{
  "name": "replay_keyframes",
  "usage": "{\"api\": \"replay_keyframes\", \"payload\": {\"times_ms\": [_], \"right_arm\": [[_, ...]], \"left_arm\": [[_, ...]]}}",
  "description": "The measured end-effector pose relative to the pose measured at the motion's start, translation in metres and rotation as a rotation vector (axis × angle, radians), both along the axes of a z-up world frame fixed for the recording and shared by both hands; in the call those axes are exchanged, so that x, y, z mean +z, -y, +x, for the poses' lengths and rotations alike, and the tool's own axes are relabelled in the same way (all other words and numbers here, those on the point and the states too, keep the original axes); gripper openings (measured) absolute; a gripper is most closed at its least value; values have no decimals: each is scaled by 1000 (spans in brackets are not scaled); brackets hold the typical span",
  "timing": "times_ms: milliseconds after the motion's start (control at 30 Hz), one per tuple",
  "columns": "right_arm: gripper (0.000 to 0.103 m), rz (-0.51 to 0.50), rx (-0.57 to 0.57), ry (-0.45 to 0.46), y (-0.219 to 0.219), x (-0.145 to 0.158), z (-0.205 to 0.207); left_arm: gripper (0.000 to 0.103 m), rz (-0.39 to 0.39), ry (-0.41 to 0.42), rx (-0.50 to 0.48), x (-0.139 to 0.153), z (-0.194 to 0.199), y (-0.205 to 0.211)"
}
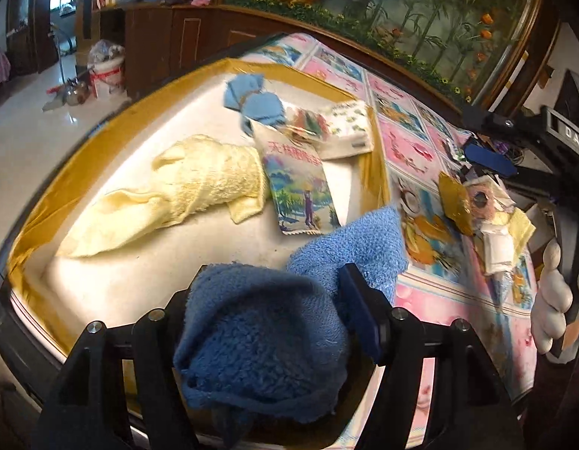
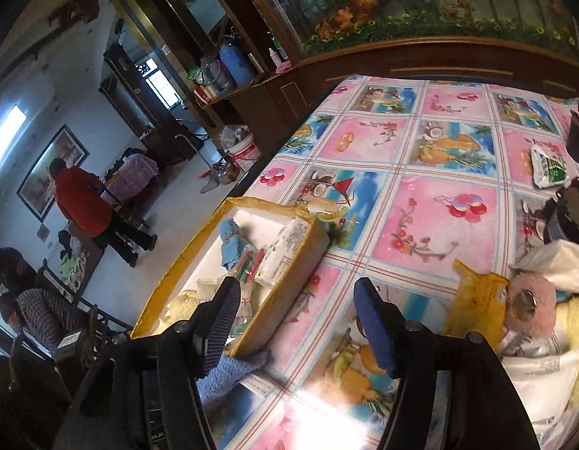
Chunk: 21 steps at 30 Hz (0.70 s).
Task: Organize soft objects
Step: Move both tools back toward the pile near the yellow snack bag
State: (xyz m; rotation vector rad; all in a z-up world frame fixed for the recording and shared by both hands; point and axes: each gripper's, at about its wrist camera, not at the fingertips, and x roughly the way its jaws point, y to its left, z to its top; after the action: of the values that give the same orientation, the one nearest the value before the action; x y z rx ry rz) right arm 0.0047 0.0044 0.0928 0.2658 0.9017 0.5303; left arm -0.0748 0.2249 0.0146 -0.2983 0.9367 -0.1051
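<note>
Over box [image 1: 368,150], left gripper [image 1: 267,300] gripping blue towel [image 1: 259,337]

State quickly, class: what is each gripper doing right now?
Left gripper: shut on the blue towel.
Right gripper: open, holding nothing.

Black hand-held gripper [image 2: 296,322] frame, silver screws, ribbed blue fingers [image 2: 371,322]; white glove [image 1: 551,300].

Your shallow yellow-rimmed cardboard box [image 1: 377,150] sits at the left edge of the surface covered by a pink-and-blue patterned cloth [image 2: 431,202]. In the box, the pale yellow terry towel [image 1: 184,191] lies left of the illustrated flat packet [image 1: 300,191]; the folded light blue cloths [image 1: 252,101] lie behind both. The fluffy blue towel [image 1: 270,322] drapes over the box's near right rim.
</note>
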Motion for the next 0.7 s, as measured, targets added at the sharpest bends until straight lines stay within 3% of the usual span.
{"api": "replay_keyframes", "payload": {"times_ms": [200, 367, 433, 533, 600, 700], "right_arm": [[65, 2, -34, 66, 44, 17, -35], [76, -51, -129, 189, 93, 38, -67], [77, -82, -173, 234, 112, 44, -77], [81, -98, -242, 266, 141, 47, -91], [83, -90, -293, 262, 165, 46, -96], [83, -88, -373, 233, 198, 36, -100]], "left_arm": [[67, 37, 13, -6, 13, -13, 14], [68, 117, 205, 24, 74, -34, 26], [88, 168, 303, 45, 99, -43, 34], [94, 193, 399, 19, 124, -46, 46], [95, 161, 391, -32, 128, -39, 57], [95, 138, 301, -78, 115, -18, 77]]}}
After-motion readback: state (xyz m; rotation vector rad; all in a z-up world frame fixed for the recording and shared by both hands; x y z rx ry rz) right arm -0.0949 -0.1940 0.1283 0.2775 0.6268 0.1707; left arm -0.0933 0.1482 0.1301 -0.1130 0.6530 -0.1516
